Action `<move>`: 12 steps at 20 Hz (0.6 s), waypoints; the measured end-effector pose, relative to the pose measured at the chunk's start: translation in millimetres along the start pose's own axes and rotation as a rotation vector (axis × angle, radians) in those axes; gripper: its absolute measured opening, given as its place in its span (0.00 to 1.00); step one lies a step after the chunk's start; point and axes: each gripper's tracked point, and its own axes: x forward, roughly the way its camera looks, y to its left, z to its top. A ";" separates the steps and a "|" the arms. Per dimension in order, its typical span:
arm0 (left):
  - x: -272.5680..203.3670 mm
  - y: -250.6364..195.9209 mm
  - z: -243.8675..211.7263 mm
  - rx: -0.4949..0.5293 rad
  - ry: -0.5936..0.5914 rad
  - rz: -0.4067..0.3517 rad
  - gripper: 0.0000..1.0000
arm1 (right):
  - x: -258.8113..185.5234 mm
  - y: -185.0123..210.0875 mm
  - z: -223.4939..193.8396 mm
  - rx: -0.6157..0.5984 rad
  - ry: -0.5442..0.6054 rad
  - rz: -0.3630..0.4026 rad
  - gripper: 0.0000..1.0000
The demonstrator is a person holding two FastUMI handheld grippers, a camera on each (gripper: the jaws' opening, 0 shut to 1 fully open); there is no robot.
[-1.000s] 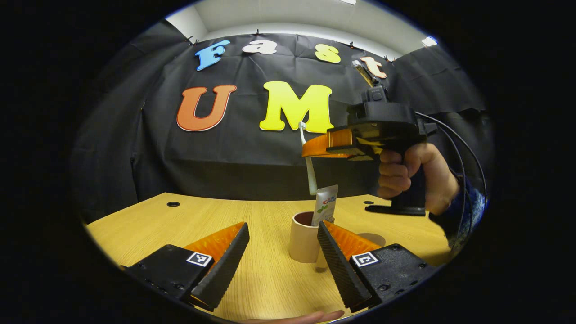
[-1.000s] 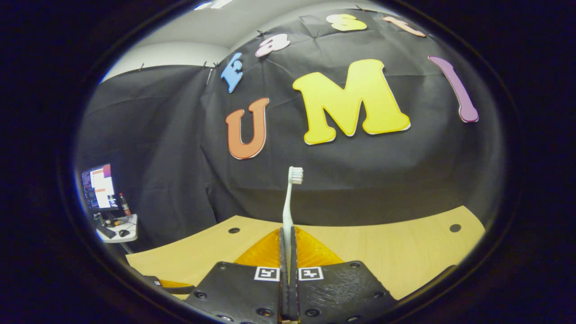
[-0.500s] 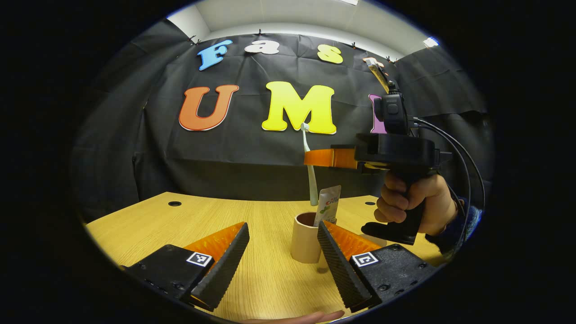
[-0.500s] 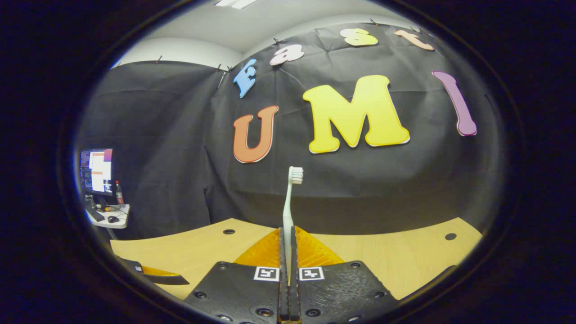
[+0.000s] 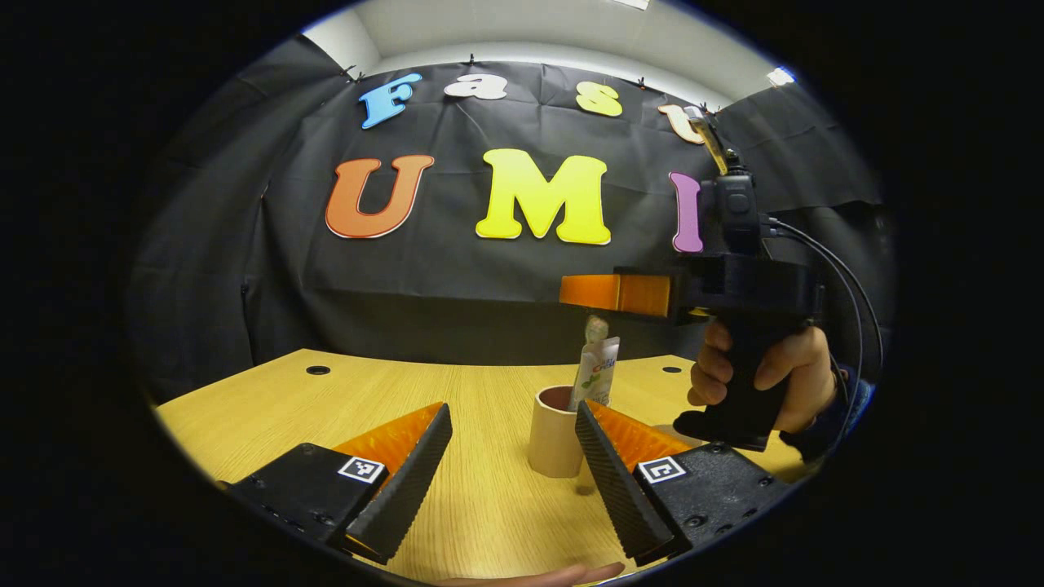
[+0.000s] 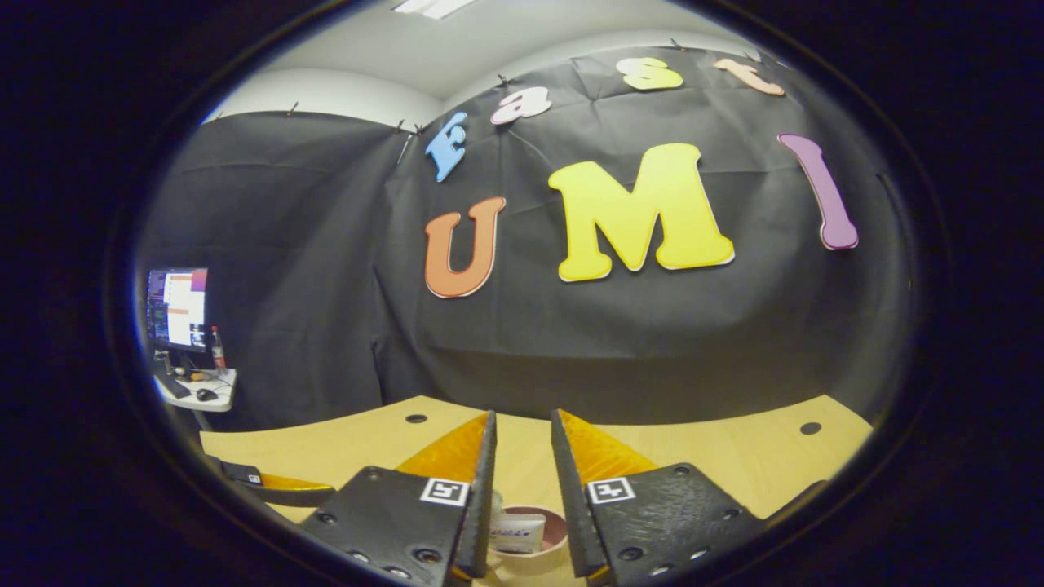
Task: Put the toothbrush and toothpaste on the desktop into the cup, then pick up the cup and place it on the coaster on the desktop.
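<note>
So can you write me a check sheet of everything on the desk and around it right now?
Surface: wooden desk, with round holes near its far edge.
Job's things: cup stands upright on the desk; toothpaste stands in it, sticking out; the toothbrush head shows just above the toothpaste. Coaster partly seen behind the left gripper's finger.
Clutter: nothing seen.
Grippers: left gripper open, low, near the cup. Right gripper open, above the cup, gripping nothing.
Cables: black cables loop from the right gripper.
Surroundings: black cloth wall; a monitor on a side table off to one side.
</note>
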 end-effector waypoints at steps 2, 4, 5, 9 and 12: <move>0.9 1.0 -1.9 -0.001 0.005 0.005 0.96 | -12.2 0.6 2.5 -0.016 0.002 -0.003 0.60; 2.1 -3.7 -4.5 -0.007 0.014 -0.006 0.96 | -23.9 0.4 7.2 -0.040 -0.002 -0.008 0.76; 3.1 -5.9 -4.6 -0.008 0.016 -0.014 0.96 | -31.2 1.3 11.2 -0.047 -0.009 -0.008 0.81; 7.9 -4.5 -8.1 -0.013 0.038 0.006 0.96 | -61.1 0.0 26.2 -0.052 -0.034 -0.010 0.95; 3.3 -3.7 -2.8 0.005 0.067 0.046 0.97 | -89.6 -1.8 36.4 -0.029 -0.048 -0.006 0.96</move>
